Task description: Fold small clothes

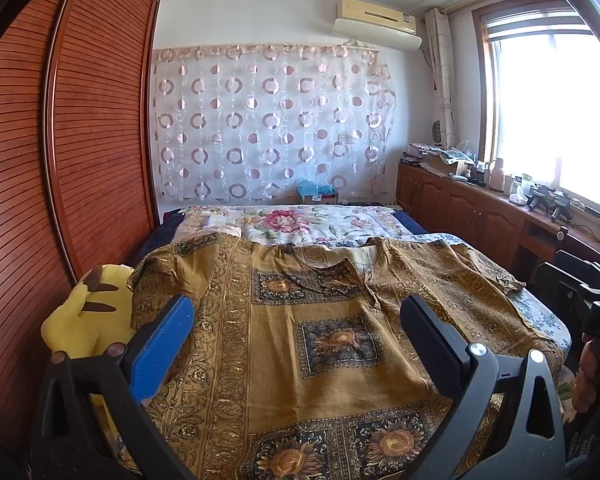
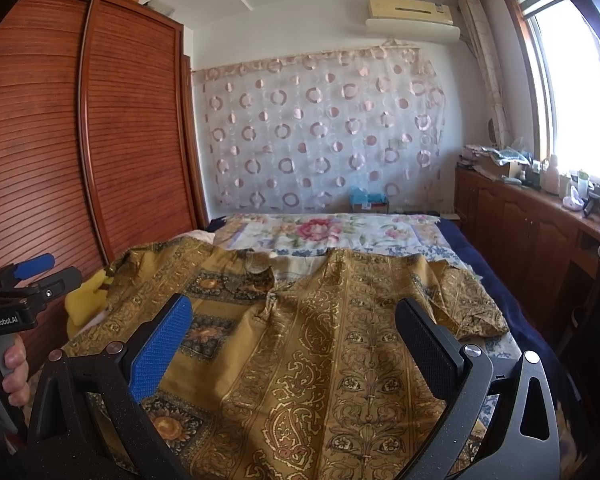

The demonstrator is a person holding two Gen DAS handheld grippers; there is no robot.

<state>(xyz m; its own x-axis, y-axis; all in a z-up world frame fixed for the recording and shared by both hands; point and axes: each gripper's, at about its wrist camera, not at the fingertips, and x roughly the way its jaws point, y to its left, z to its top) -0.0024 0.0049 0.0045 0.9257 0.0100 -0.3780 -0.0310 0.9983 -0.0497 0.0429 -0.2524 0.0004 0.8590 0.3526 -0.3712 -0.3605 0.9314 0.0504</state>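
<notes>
A mustard-brown patterned shirt [image 1: 312, 332] with sunflower squares lies spread flat on the bed, collar toward the far end, sleeves out to both sides. It also shows in the right wrist view [image 2: 324, 344]. My left gripper [image 1: 296, 328] hovers open above the shirt's middle, holding nothing. My right gripper [image 2: 294, 332] hovers open above the shirt's right half, holding nothing. The left gripper also shows at the left edge of the right wrist view [image 2: 40, 272], and the right gripper's body shows at the right edge of the left wrist view [image 1: 596, 304].
A yellow plush toy [image 1: 88, 316] lies left of the shirt beside the wooden wardrobe [image 1: 60, 160]. A floral bedspread [image 1: 292, 220] covers the far bed. A wooden cabinet [image 1: 480, 208] with clutter runs under the window on the right.
</notes>
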